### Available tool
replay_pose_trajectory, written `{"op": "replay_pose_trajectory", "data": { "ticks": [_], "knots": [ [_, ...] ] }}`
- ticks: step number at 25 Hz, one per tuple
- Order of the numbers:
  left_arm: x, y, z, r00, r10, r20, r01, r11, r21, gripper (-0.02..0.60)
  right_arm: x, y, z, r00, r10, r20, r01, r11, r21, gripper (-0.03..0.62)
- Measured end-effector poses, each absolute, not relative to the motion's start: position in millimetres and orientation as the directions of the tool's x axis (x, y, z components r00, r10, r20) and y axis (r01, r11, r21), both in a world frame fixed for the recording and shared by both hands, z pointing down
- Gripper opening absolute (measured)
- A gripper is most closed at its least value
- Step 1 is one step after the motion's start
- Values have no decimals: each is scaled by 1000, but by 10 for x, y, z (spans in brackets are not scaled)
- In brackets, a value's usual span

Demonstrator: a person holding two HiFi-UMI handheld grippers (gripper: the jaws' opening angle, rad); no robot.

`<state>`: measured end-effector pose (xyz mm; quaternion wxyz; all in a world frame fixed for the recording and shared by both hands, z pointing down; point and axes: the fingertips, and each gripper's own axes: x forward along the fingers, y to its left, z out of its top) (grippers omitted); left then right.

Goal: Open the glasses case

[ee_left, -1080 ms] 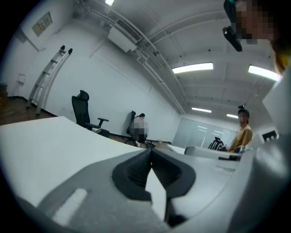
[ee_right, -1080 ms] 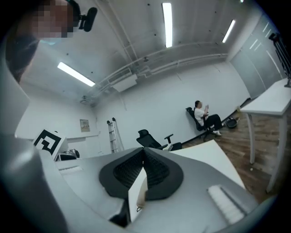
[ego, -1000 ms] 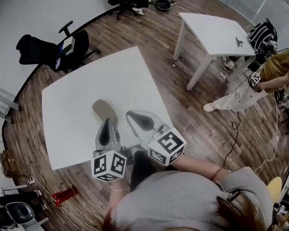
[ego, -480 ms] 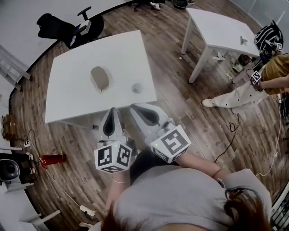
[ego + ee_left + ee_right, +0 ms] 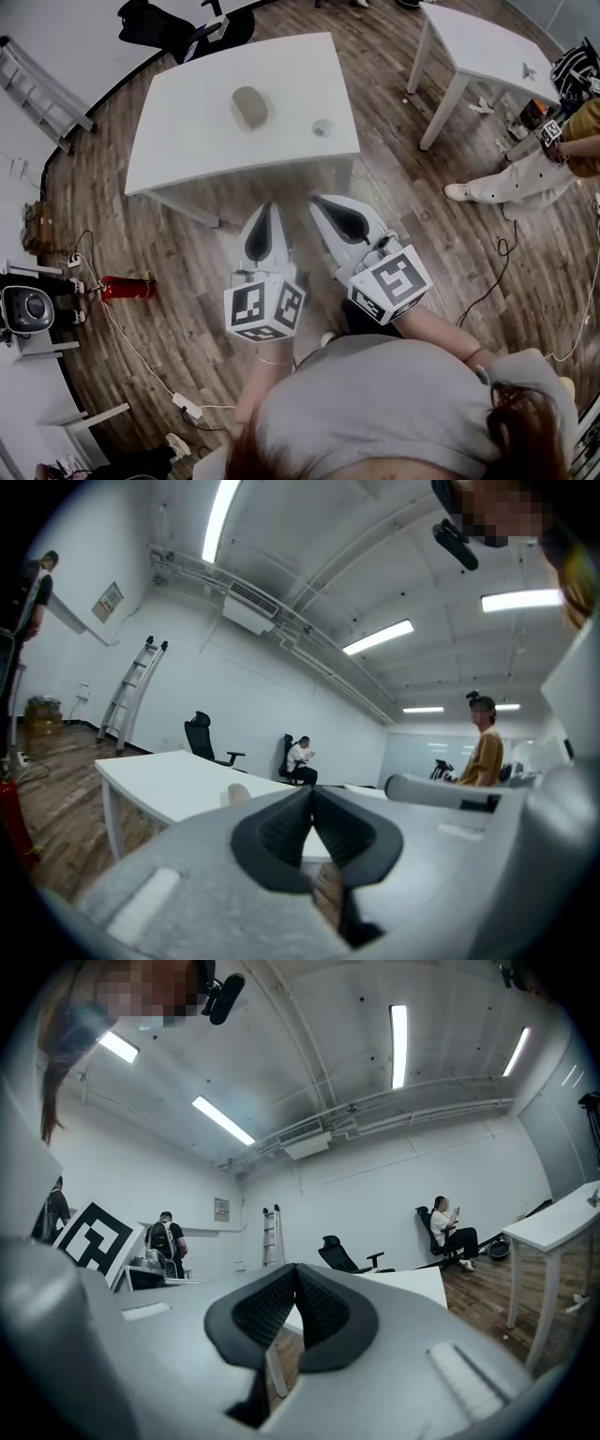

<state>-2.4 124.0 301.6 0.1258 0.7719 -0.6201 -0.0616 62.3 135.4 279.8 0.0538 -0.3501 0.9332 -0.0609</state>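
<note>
The glasses case, a grey-brown oval, lies shut on the white table at the top of the head view, with a small round object to its right. Both grippers hang side by side over the wooden floor, short of the table's near edge and well away from the case. My left gripper is shut with nothing in it, and so is my right gripper. In the left gripper view the shut left gripper points level at the table, where the case shows small. The right gripper is shut too.
A second white table stands at the upper right, with a person beside it. An office chair and a ladder stand beyond the table. A red extinguisher, a power strip and cables lie on the floor.
Both grippers have drawn back from above the table to over the floor. The table and the case now lie farther off, at the top of the view. The jaws stayed shut.
</note>
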Motion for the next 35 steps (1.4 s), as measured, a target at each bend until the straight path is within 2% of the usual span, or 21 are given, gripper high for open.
{"op": "replay_pose_trajectory", "data": {
  "ticks": [6, 13, 21, 35],
  "knots": [
    [-68, 2087, 3097, 305, -949, 85, -918, -269, 292, 2, 545, 2190, 2838, -713, -699, -49, -686, 711, -154, 3],
    [133, 2524, 3155, 344, -934, 93, -905, -304, 297, 3, 658, 2736, 2964, -713, -702, -8, -688, 701, -186, 3],
    [186, 2647, 2930, 324, -944, 63, -910, -293, 292, 2, 687, 2810, 2717, -742, -669, -47, -656, 738, -156, 3],
    [315, 2621, 2851, 314, -948, 53, -926, -294, 237, 3, 706, 2793, 2687, -760, -649, -41, -639, 757, -133, 3]
  ]
}}
